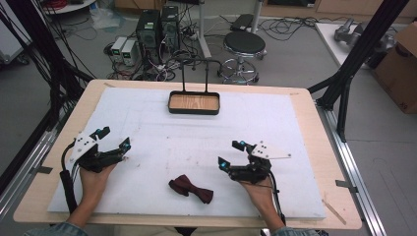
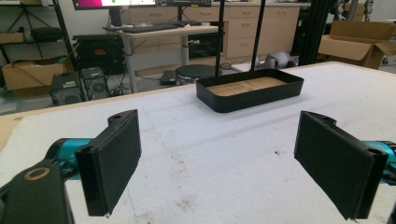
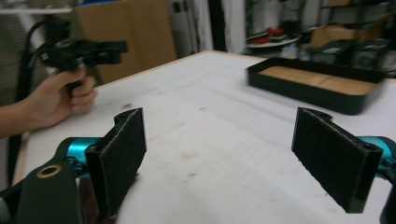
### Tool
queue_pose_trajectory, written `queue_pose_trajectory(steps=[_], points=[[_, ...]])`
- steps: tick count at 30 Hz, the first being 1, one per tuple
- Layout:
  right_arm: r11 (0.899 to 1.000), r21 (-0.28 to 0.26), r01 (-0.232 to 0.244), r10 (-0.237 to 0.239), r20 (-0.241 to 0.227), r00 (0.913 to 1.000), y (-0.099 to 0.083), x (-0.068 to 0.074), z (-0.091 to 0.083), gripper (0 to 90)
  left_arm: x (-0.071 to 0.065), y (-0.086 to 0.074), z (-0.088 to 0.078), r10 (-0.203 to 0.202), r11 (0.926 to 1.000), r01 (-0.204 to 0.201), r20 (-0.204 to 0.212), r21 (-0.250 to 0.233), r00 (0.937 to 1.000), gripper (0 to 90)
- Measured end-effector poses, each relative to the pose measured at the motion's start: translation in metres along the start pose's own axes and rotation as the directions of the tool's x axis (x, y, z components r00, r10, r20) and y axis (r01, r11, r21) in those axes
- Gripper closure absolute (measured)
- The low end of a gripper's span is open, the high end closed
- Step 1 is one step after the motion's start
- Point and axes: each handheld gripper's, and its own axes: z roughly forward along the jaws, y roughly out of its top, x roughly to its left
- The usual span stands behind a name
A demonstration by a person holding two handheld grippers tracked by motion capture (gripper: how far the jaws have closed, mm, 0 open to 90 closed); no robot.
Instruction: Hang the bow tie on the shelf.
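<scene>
Bow tie (image 1: 191,190) btwn grippers, nearer right gripper (image 1: 231,153)

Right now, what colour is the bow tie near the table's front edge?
Dark maroon, nearly burgundy; the bow tie shows best in the high view.

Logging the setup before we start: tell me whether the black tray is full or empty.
Empty. The black tray shows its bare wooden floor from wall to wall in the high view and both gripper views.
</scene>
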Motion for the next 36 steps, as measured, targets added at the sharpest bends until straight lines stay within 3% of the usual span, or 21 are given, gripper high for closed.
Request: queue_pose_trajectory(steps=[5, 8, 14, 17, 18, 23, 28, 36], points=[[0.998, 0.061, 0.015, -0.011, -0.067, 0.9977, -0.002, 0.016, 0.017, 20.2, 0.000, 0.000, 0.000, 0.001, 1.0000, -0.001, 0.000, 0.000, 1.0000, 15.1], [0.993, 0.113, 0.040, -0.026, -0.122, 0.9922, -0.006, 0.028, 0.030, 21.9, 0.000, 0.000, 0.000, 0.001, 1.0000, -0.001, 0.000, 0.000, 1.0000, 15.1], [0.984, 0.173, 0.049, -0.015, -0.191, 0.9814, -0.011, 0.037, 0.041, 25.4, 0.000, 0.000, 0.000, 0.004, 1.0000, -0.004, 0.001, 0.003, 1.0000, 15.1], [0.975, 0.214, 0.067, -0.015, -0.235, 0.9718, -0.015, 0.043, 0.049, 29.4, 0.000, 0.000, 0.000, 0.002, 1.0000, -0.002, 0.000, 0.000, 1.0000, 15.1], [0.975, 0.214, 0.067, -0.015, -0.235, 0.9718, -0.015, 0.043, 0.049, 29.4, 0.000, 0.000, 0.000, 0.002, 1.0000, -0.002, 0.000, 0.000, 1.0000, 15.1], [0.954, 0.285, 0.094, -0.010, -0.281, 0.9597, -0.021, 0.050, 0.058, 37.3, 0.000, 0.000, 0.000, 0.006, 1.0000, -0.006, -0.001, 0.001, 1.0000, 15.1], [0.940, 0.321, 0.116, -0.017, -0.297, 0.9546, -0.024, 0.053, 0.063, 42.8, 0.000, 0.000, 0.000, 0.004, 1.0000, -0.004, 0.000, 0.001, 1.0000, 15.1], [0.919, 0.375, 0.121, -0.002, -0.303, 0.9529, -0.025, 0.055, 0.066, 55.2, 0.000, 0.000, 0.000, 0.004, 1.0000, -0.004, -0.002, 0.001, 1.0000, 15.1]])
